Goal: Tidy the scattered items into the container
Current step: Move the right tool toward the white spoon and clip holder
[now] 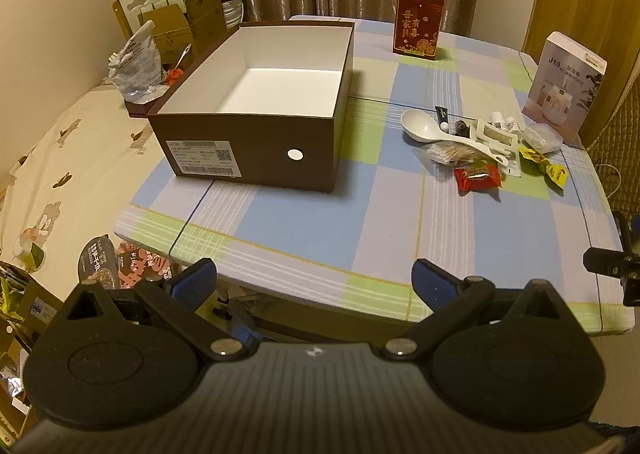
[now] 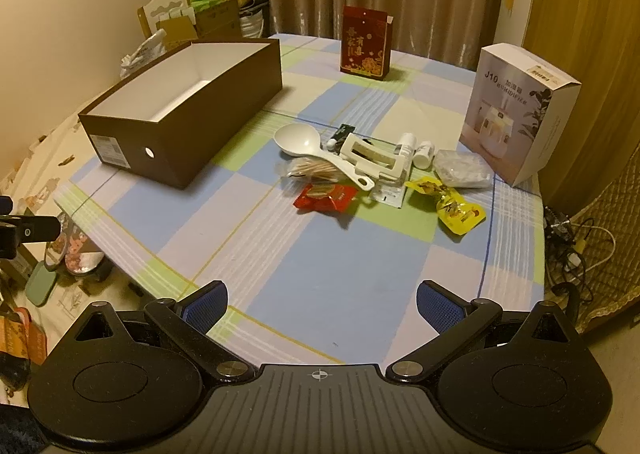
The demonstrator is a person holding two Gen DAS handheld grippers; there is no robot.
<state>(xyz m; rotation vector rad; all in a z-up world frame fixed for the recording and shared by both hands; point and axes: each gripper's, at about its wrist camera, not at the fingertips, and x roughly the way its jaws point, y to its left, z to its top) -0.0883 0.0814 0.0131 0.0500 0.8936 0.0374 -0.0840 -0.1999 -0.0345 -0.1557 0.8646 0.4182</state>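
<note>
Both claws agape; box [image 1: 256, 142] floor half-hidden.

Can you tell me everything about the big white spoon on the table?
The spoon is white all over and looks like smooth plastic. It has a deep round bowl facing up and a flat handle with a hole near the end. It lies flat on the checked tablecloth, in the pile of small things to the right of the brown box. Its handle crosses over a clear bag of little sticks and ends just above a red packet. Nothing is holding it.
</note>
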